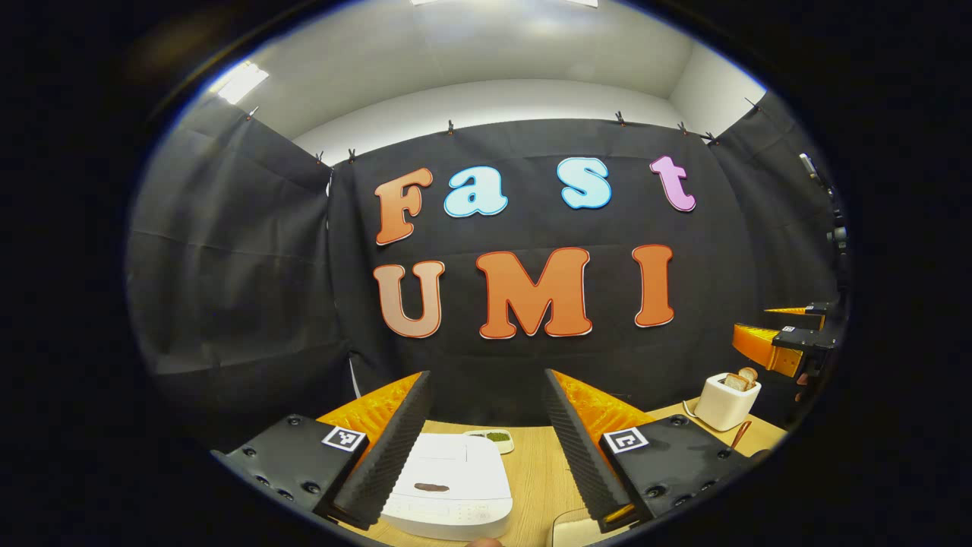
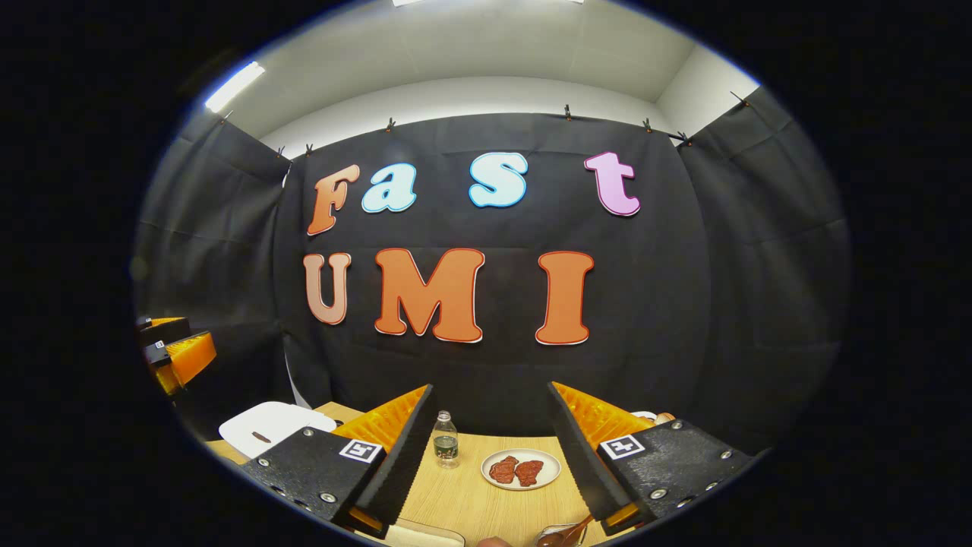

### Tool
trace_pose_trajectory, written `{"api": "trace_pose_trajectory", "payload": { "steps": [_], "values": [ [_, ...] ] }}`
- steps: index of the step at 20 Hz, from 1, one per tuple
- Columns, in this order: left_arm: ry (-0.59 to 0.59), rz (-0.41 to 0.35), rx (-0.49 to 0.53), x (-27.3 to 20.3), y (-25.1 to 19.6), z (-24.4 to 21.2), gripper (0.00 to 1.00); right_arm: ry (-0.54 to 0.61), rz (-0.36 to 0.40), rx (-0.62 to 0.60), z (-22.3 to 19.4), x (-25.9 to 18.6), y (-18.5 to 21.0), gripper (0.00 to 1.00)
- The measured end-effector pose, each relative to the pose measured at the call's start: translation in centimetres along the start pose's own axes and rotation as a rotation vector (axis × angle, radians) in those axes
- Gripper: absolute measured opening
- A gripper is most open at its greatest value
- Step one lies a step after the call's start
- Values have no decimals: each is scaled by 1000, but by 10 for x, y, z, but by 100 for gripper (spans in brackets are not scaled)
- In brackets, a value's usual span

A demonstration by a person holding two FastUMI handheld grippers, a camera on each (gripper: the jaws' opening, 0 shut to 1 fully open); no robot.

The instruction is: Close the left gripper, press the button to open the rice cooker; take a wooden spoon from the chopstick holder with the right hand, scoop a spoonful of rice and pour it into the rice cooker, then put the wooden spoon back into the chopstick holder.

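Observation:
The white rice cooker (image 1: 448,486) sits on the wooden table (image 1: 531,479) with its lid down, just below and between my left gripper's fingers. My left gripper (image 1: 487,376) is open above it and holds nothing. The rice cooker (image 2: 266,429) lies to the left in the right gripper view, with the left gripper (image 2: 178,349) hovering over it. My right gripper (image 2: 491,387) is open and empty, held above the table. A brown wooden spoon (image 2: 573,530) pokes out of a clear holder at the bottom edge. In the left gripper view, the right gripper (image 1: 790,334) floats at the far right.
A small dish of green bits (image 1: 493,438) lies behind the cooker. A white toaster with bread (image 1: 725,399) stands at the right, a brown stick (image 1: 739,435) beside it. A small bottle (image 2: 446,441) and a plate of red slices (image 2: 521,469) sit ahead of my right gripper.

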State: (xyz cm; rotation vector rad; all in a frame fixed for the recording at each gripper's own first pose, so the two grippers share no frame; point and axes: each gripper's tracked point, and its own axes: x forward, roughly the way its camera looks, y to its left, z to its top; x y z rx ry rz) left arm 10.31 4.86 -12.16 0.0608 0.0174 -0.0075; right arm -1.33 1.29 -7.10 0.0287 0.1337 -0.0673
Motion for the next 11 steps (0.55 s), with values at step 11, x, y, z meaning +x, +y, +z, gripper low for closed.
{"api": "trace_pose_trajectory", "payload": {
  "steps": [11],
  "values": [
    [2, -19, -27, 2, -9, -3, 96, 6, -34, -3, -3, 0, -13, 89]
  ]
}}
